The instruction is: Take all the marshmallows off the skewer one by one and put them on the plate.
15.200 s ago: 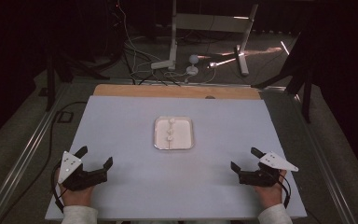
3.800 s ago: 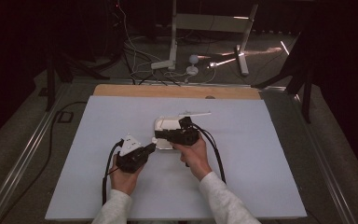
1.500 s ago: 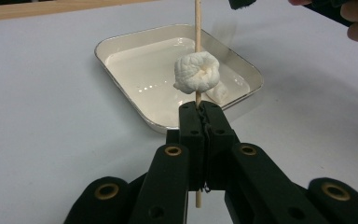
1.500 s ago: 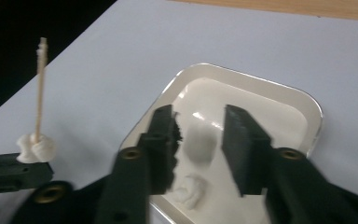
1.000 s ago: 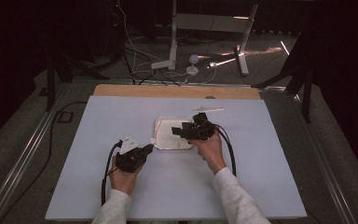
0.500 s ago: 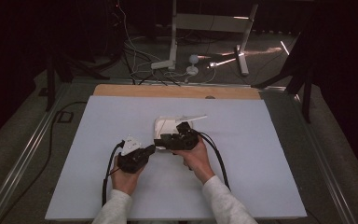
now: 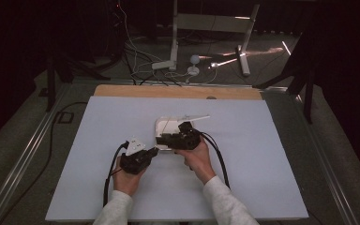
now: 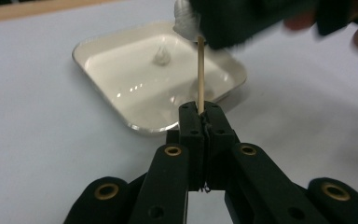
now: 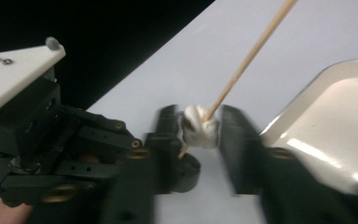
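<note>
A thin wooden skewer (image 8: 200,70) stands up from my left gripper (image 8: 200,109), which is shut on its lower end. My right gripper (image 9: 200,125) is shut on a white marshmallow (image 9: 200,127), and the skewer (image 9: 247,60) runs through it. In the high view both grippers meet at the near edge of the white tray (image 7: 166,123): the left gripper (image 7: 153,152) from the near left, the right gripper (image 7: 163,139) over the tray's front rim. One more marshmallow (image 8: 161,56) lies inside the tray (image 8: 121,88). The left gripper view shows the held marshmallow (image 8: 185,16) at the skewer's top.
The tray sits mid-table on a pale sheet (image 7: 262,154) with open room on all sides. A wooden strip (image 7: 178,91) runs along the far edge. Beyond it on the floor are a white stand (image 7: 174,33) and cables (image 7: 136,70).
Within the last second my right gripper came left from over the tray to the skewer tip, bringing the marshmallow onto it. The left gripper has stayed about where it was, holding the skewer.
</note>
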### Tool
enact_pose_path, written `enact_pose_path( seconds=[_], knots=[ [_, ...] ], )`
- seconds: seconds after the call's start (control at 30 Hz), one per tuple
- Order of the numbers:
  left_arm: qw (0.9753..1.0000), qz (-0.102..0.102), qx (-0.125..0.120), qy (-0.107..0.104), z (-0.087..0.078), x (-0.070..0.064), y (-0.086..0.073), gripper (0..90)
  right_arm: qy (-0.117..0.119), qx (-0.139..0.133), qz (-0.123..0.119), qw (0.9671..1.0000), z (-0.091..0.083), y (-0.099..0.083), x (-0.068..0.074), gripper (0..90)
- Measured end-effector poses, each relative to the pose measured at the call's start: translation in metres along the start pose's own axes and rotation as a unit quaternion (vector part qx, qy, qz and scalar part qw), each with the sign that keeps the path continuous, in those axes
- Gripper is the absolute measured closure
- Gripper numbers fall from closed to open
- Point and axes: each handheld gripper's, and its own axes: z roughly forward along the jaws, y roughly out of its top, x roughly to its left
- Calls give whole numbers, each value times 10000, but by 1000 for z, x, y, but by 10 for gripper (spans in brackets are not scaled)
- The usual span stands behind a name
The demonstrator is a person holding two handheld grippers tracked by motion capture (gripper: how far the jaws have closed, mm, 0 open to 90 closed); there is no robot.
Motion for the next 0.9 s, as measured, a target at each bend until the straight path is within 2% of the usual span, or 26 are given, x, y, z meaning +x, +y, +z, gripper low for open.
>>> enact_pose_path(
  seconds=[0.03, 0.13, 0.2, 0.27, 0.63, 0.7, 0.73, 0.8, 0.83, 0.9],
  knots=[
    [10000, 17, -18, 1, -1, 0, 1, 896, -12, 43, -30, 10000, 3, -1, 1, 596],
    [10000, 48, -53, 0, -2, -1, 1, 897, 31, 114, 6, 9999, 10, -5, 3, 664],
    [10000, 34, -70, 11, -2, -1, 1, 897, 98, 55, 122, 9999, 12, -6, 2, 730],
    [10000, 18, -75, 18, -3, 0, 1, 899, 139, -26, 200, 9997, 12, -6, 2, 759],
    [9999, 18, -118, 36, -3, 0, 2, 900, 10, -241, 223, 9995, 8, -2, 5, 782],
    [9998, 124, 75, 98, -1, -1, -1, 900, -156, -606, 354, 9974, -1, 2, 3, 802],
    [9999, 109, 97, 74, 0, -1, -3, 900, -156, -606, 354, 9974, -1, 2, 3, 802],
    [9998, 135, 138, 41, 2, -3, -4, 900, -184, -940, 549, 9939, -16, 11, -4, 808],
    [9998, 154, 93, 1, 2, -4, -3, 900, -173, -897, 522, 9945, -28, 19, -9, 804],
    [9997, 249, 78, -31, 4, -8, -1, 900, -205, -837, 431, 9954, -31, 21, -9, 803]
  ],
)
